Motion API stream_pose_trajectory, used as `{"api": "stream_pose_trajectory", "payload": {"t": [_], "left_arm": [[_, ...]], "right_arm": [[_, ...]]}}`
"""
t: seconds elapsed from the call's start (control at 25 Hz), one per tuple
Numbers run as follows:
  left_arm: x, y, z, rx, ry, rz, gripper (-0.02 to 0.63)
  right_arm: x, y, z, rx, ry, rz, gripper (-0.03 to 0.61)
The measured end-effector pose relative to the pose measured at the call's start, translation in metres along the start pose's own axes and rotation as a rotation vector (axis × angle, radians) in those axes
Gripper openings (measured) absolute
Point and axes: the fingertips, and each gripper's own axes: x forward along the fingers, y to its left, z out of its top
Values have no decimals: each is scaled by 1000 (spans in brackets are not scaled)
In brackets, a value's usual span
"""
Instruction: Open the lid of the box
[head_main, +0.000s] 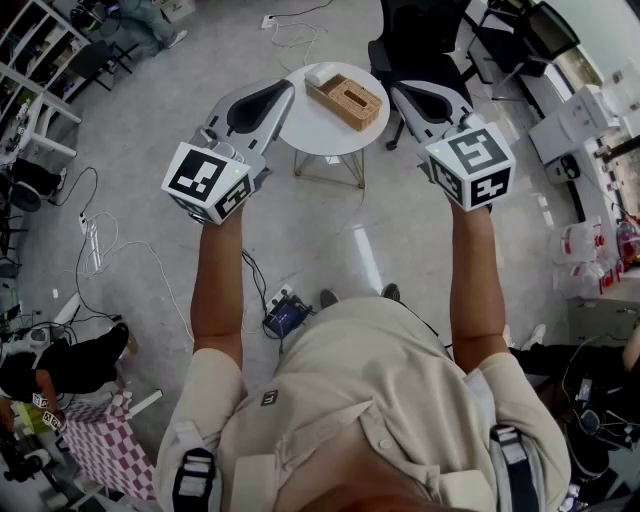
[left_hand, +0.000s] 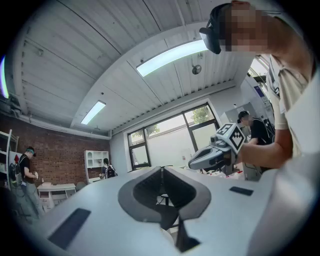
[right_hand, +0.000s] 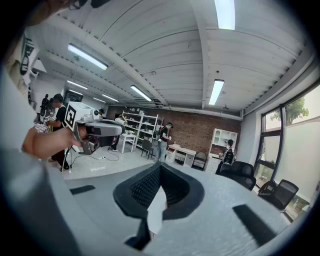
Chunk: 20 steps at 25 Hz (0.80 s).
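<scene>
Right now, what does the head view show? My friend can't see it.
Looking down, a person holds out the left gripper and the right gripper, jaws shut and empty, either side of a small round white table. A tan box with a slot on top sits on it, untouched.

White round table (head_main: 322, 130), black chair (head_main: 420, 35), floor cables (head_main: 96, 245)

The box (head_main: 340, 108) was a tan, rectangular container standing flat on the right half of a round white worktop (head_main: 310, 128). Its long axis ran diagonally, from upper left to lower right in the head view. The lid (head_main: 352, 94), bearing an elongated slot, sat closed on top.
</scene>
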Motion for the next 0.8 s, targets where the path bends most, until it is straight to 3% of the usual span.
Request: {"api": "stream_pose_trajectory", "payload": {"t": [0.8], "left_arm": [[-31, 24, -9, -32, 8, -10, 15]], "right_arm": [[29, 29, 6, 37, 9, -15, -9]]}}
